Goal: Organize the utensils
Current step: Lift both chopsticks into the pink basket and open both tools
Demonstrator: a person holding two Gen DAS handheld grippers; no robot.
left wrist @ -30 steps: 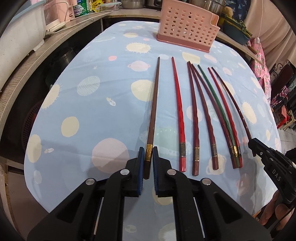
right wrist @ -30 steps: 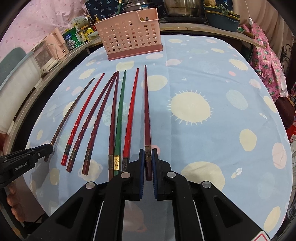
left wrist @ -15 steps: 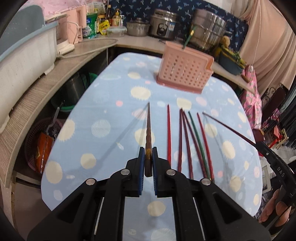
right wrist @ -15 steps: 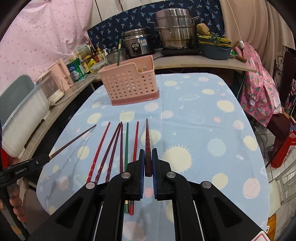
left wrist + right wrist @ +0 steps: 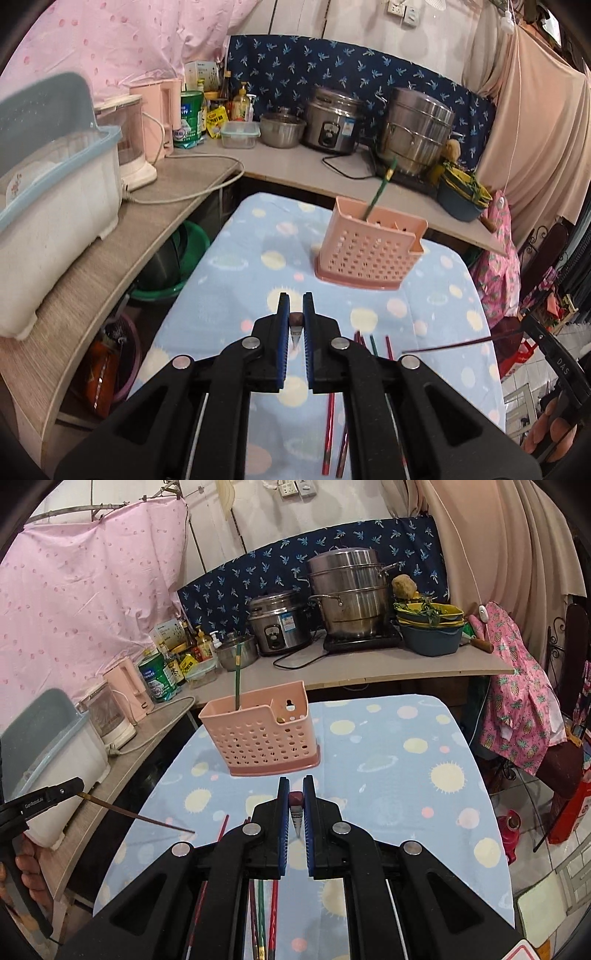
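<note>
My left gripper (image 5: pixel 295 306) is shut on a brown chopstick (image 5: pixel 296 320), raised above the table with its tip hanging down. My right gripper (image 5: pixel 296 786) is shut on a dark red chopstick (image 5: pixel 296 800), held the same way. Each shows in the other view: the right-held chopstick (image 5: pixel 447 347) and the brown one (image 5: pixel 140 816). A pink perforated utensil basket (image 5: pixel 369 251) (image 5: pixel 262 734) stands ahead on the blue tablecloth with a green chopstick (image 5: pixel 238 679) upright in it. Several red and green chopsticks (image 5: pixel 332 424) (image 5: pixel 262 912) lie on the cloth below the grippers.
A counter (image 5: pixel 280 162) wraps the left and back with a white dish tub (image 5: pixel 55 206), kettle (image 5: pixel 162 114), rice cooker (image 5: pixel 277 624) and steel pots (image 5: pixel 351 594). A green basin (image 5: pixel 173 266) sits under the counter. Floor drops off right of the table edge (image 5: pixel 495 830).
Both grippers have lifted their chopsticks off the cloth and risen, tilting up so the basket and counter fill the views. The other chopsticks stay on the table.
</note>
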